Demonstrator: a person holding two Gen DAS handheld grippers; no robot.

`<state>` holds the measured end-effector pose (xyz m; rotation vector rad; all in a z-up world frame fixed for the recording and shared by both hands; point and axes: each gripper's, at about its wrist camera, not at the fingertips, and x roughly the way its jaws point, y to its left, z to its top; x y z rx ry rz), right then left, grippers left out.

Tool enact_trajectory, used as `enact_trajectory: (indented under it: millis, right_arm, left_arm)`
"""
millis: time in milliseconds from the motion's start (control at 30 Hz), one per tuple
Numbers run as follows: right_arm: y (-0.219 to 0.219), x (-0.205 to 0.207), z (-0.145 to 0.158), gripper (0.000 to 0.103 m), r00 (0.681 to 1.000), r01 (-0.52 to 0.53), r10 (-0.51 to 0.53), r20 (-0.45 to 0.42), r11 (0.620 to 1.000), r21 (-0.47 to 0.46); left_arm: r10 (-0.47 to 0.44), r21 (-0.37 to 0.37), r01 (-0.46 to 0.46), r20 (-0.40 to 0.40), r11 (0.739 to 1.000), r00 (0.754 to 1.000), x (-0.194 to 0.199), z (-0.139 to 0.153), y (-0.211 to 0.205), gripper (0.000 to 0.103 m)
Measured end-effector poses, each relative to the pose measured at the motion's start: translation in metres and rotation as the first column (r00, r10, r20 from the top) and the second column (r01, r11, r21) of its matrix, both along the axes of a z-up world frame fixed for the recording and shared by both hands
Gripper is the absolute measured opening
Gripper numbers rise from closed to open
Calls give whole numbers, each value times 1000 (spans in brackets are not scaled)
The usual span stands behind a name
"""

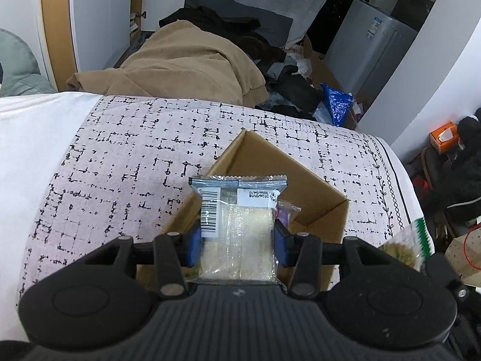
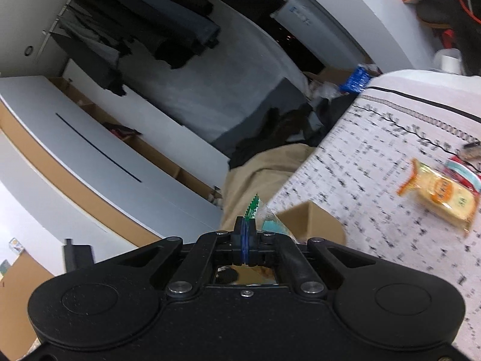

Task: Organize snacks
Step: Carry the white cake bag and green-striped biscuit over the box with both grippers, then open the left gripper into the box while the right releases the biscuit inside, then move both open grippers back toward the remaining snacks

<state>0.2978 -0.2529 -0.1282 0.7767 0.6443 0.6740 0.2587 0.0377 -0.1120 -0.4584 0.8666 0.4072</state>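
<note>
My left gripper [image 1: 237, 245] is shut on a clear snack packet [image 1: 237, 225] with a barcode label, held upright over an open cardboard box [image 1: 315, 192] on the patterned bed cover. Another small packet [image 1: 287, 212] lies inside the box. In the right wrist view, my right gripper [image 2: 245, 242] is pinched shut on the green-edged seal of a snack packet [image 2: 252, 206], tilted above the same cardboard box [image 2: 312, 222]. That green-edged packet [image 1: 405, 240] shows at the right of the left wrist view. An orange and yellow snack pack [image 2: 442, 195] lies on the cover further right.
The bed cover [image 1: 135, 156] carries a black grid pattern, with white sheet [image 1: 33, 138] to the left. Beyond the bed edge lie a tan garment [image 1: 180, 63], dark clothes and a blue bag [image 1: 338, 102]. A red-and-white packet [image 2: 464, 171] sits beside the orange pack.
</note>
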Motion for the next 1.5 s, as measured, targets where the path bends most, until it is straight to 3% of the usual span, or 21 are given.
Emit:
enact_trajectory:
  millis: [367,400,467,567,600,933,1133,1200,1500]
  right_arm:
    - [28,17,-14,1,1000,-10,10,-7,999,-35]
    - [32,18,-15,8,1000,-11,11,-14,999,-50]
    - [35,21,-17,13,1000,-17,15,-27,997,-78]
    - [33,20,-19,38,999,-3,1,-32,998,-66]
    - [32,20,-19,41,999,2,-5,-32,998,-68]
    - [4,21,-21,44,994,51,-57,-94,996,-69]
    - [-12,19,-21,47,988,83,-94,-122,992,-93]
    - [-18,19,-22,51,985,96,-109,-136,990,-101]
    - [-55,17,-22,78,965,191,-210,-154,973,-132]
  left_arm:
    - [-70,-25,69,-11,997,997,27,2,11,46]
    - [-79,-31,79,-11,996,997,30,2,11,47]
    - [-88,-38,87,-11,995,996,35,3,11,48]
    - [-92,-17,92,-14,996,996,39,4,10,55]
    - [-94,-10,94,-16,996,995,40,4,10,58]
    - [-75,18,76,-38,997,996,32,10,9,63]
    - [-84,38,86,-51,996,995,28,14,-7,75]
    - [-89,45,92,-56,995,994,27,14,-14,79]
    - [-116,45,120,-73,992,991,23,13,-45,80]
